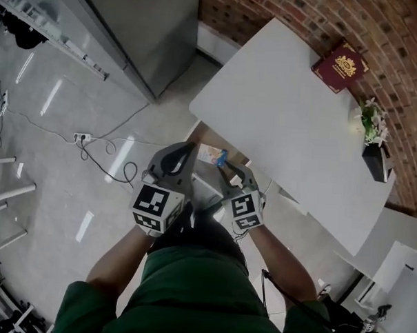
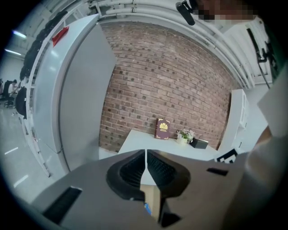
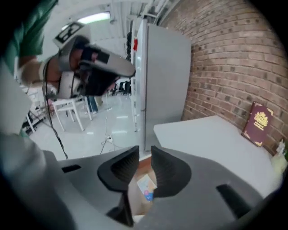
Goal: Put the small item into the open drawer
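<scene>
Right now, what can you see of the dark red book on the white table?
The dark red book is closed, with what looks like a hard cover that bears a gold emblem and a thin gold border. It stands on its lower edge at the far side of the white table, against the brick wall. A small potted plant stands further along, apart from it.

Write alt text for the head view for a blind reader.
Seen from above, a person in a green top holds the left tongs and right tongs over an open drawer at the edge of a white table, with a small colourful item lying in the drawer. A maroon book and a small plant sit by the brick wall.
</scene>
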Demonstrator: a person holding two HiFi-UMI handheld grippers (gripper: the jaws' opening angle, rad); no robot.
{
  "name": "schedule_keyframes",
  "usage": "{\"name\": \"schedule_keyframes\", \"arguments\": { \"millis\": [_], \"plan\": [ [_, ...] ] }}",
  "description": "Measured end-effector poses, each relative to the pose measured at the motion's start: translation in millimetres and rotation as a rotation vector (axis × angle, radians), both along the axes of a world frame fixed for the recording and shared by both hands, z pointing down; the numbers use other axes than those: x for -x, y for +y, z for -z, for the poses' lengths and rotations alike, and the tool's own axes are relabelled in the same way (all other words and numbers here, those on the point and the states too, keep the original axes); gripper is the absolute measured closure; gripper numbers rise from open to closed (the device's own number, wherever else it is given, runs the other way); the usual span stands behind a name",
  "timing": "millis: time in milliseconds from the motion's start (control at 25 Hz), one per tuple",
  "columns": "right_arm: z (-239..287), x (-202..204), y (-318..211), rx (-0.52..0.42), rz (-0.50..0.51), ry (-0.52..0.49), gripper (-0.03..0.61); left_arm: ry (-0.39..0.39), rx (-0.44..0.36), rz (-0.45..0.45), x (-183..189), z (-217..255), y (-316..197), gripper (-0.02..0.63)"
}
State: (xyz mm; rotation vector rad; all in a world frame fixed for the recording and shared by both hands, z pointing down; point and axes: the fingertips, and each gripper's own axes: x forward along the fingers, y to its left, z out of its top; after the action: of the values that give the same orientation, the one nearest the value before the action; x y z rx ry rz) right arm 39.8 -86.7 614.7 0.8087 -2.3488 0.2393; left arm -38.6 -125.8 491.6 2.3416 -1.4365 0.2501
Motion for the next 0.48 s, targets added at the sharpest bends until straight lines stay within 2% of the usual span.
{"name": "schedule_keyframes", "arguments": {
  "millis": [80, 200, 480],
  "plan": [
    [40.7, -5.1, -9.8, -0.018, -0.072, -0.111, 0.504, -0.004, -0.036, -0.003, -6.1, 18.6, -3.9, 0.601],
    [95.6, -16.1, -24.5, -0.071, -0.148, -0.212, 0.515, 0.007, -0.079, -0.021, -17.7, 50.1, -7.9, 0.601],
    [184.0, -36.1, -47.0, -0.196, -0.185, -0.291, 0.523, -0.019, -0.210, -0.036, -39.9, 117.2, -21.8, 0.601]
  ]
}}
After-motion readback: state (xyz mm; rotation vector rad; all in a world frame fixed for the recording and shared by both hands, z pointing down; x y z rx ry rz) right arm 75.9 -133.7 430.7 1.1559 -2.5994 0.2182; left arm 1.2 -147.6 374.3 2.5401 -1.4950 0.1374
